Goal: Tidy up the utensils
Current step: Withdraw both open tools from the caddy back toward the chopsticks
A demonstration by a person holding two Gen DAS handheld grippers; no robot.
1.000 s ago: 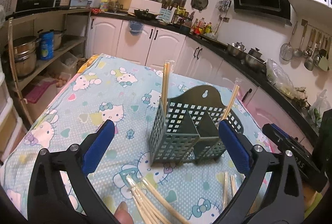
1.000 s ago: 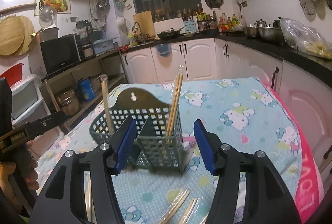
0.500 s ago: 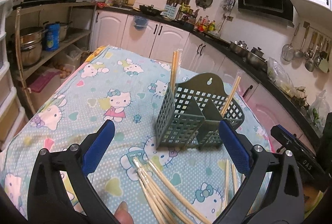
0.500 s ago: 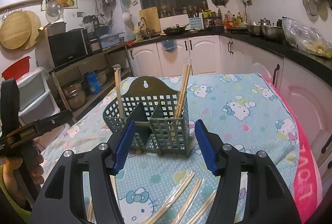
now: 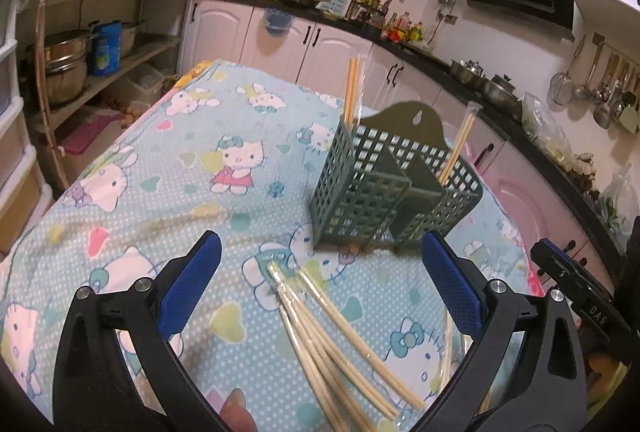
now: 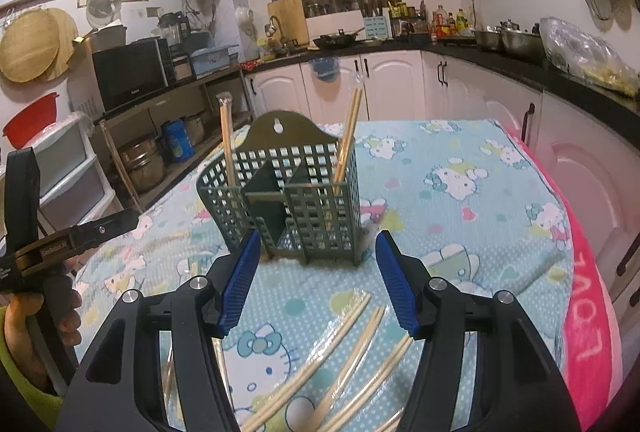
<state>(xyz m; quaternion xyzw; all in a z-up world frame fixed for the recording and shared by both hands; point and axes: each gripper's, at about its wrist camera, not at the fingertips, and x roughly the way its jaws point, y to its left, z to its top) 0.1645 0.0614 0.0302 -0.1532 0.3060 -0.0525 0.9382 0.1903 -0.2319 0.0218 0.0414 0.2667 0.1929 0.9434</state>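
Observation:
A green lattice utensil caddy (image 5: 384, 191) stands upright on the Hello Kitty tablecloth (image 5: 192, 167); it also shows in the right wrist view (image 6: 296, 203). Wrapped chopstick pairs stand in its two end compartments (image 5: 352, 87) (image 5: 456, 147). Several wrapped chopsticks (image 5: 336, 344) lie loose on the cloth in front of it, also in the right wrist view (image 6: 344, 356). My left gripper (image 5: 320, 280) is open and empty, above the loose chopsticks. My right gripper (image 6: 316, 272) is open and empty, just short of the caddy.
Shelves with pots (image 5: 68, 63) stand left of the table. White cabinets and a cluttered black counter (image 5: 400, 35) run behind and to the right. A pink cloth edge (image 6: 588, 292) marks the table's right side. The other handheld gripper shows at the left (image 6: 60, 244).
Both grippers have drawn back from the caddy and lifted, so more loose chopsticks show in front. Both stay open and empty.

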